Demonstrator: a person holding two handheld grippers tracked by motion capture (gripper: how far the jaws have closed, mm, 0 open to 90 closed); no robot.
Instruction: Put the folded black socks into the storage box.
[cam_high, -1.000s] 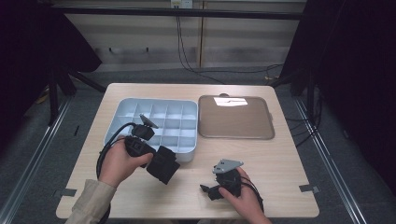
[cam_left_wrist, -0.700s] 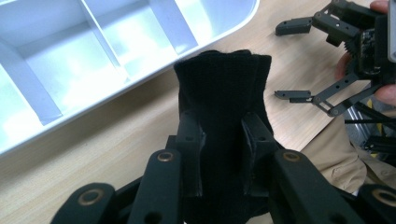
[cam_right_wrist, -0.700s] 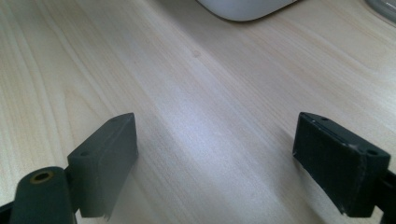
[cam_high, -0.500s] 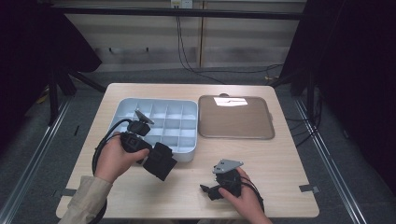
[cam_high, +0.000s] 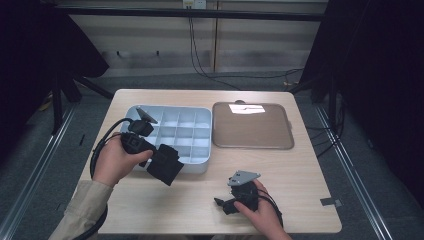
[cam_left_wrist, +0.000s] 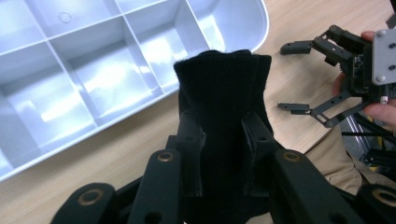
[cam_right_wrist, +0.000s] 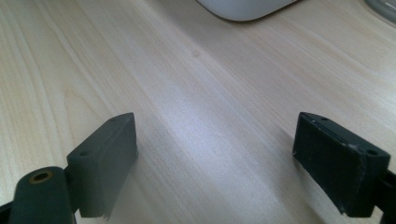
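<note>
Black cloth (cam_left_wrist: 223, 102) clenched in left tool (cam_left_wrist: 223, 154), beside organizer's (cam_high: 197, 165) rim, right tool (cam_right_wrist: 215, 163) released.

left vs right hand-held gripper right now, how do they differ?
The left hand-held gripper is shut on a black knitted cloth; the right hand-held gripper is open, nothing between its jaws. The left is held by the front edge of the divided grey tray; the right sits low over bare wooden table, nearer the person. Both are black two-jaw tools, each in one hand.
</note>
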